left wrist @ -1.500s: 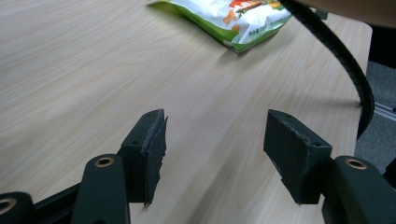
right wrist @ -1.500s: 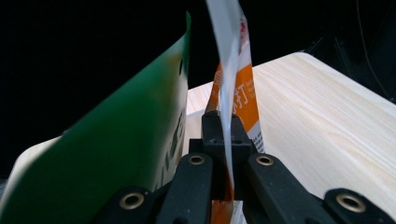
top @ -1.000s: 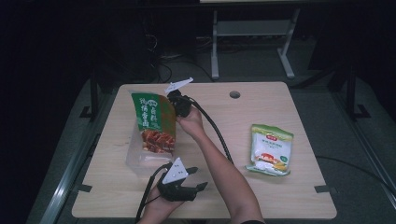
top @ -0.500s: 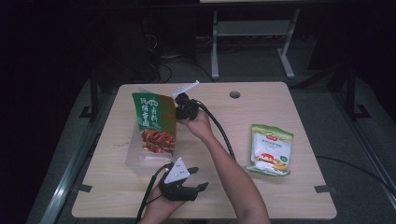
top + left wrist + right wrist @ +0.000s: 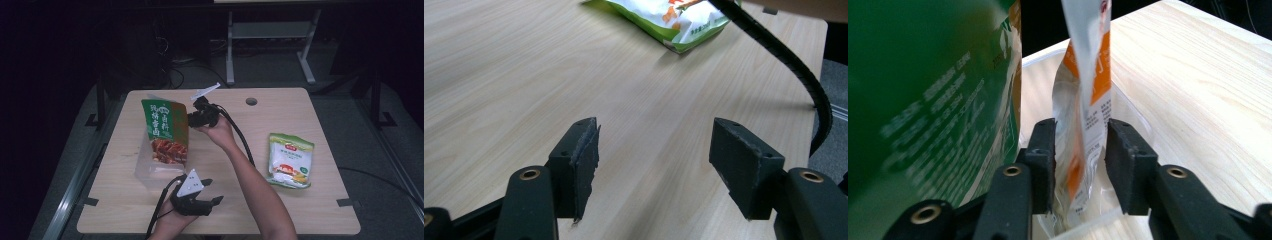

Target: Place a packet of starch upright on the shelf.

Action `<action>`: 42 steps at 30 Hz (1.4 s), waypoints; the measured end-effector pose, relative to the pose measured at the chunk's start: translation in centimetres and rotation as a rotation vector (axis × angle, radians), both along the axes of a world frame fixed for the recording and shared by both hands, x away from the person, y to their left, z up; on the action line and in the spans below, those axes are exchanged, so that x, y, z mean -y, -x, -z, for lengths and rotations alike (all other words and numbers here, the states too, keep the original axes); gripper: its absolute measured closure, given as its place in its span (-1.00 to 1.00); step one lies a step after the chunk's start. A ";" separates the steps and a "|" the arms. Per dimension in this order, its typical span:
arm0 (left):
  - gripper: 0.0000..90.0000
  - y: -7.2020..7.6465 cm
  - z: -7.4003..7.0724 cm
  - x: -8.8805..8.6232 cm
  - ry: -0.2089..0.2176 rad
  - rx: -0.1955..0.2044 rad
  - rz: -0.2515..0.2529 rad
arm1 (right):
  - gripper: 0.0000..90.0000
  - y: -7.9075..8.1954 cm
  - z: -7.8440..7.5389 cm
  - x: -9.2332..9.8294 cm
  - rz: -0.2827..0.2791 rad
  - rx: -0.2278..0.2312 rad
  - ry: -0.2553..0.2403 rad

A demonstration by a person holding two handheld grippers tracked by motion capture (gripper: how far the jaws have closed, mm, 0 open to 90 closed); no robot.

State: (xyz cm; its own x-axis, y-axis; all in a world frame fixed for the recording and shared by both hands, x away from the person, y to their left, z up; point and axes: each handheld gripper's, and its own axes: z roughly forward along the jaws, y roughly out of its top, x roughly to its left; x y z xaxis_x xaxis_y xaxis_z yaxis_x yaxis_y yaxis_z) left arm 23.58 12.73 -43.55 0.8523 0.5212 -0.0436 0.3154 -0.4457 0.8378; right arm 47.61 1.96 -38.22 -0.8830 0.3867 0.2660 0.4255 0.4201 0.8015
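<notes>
right hand-held gripper (image 5: 1080,155) just opening around orange pouch (image 5: 1085,100) — green bag (image 5: 933,100) beside, clear bin (image 5: 150,167)

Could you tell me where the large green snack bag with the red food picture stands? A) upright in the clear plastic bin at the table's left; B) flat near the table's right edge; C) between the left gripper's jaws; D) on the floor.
A: the large green snack bag stands upright in the clear plastic bin.
</notes>
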 end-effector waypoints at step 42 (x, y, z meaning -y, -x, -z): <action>-0.26 0.0 0.0 0.4 -0.003 -0.010 0.026 | 0.02 2.6 -2.6 8.8 0.112 0.018 0.056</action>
State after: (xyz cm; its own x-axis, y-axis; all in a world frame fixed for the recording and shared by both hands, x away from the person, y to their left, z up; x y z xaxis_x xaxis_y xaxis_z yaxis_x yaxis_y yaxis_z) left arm 23.60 12.36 -43.51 0.8649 0.4995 -0.0504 0.3121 -0.4564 0.8332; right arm 45.01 -6.87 -35.66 -0.8378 0.4971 0.2255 0.4578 0.4150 0.7862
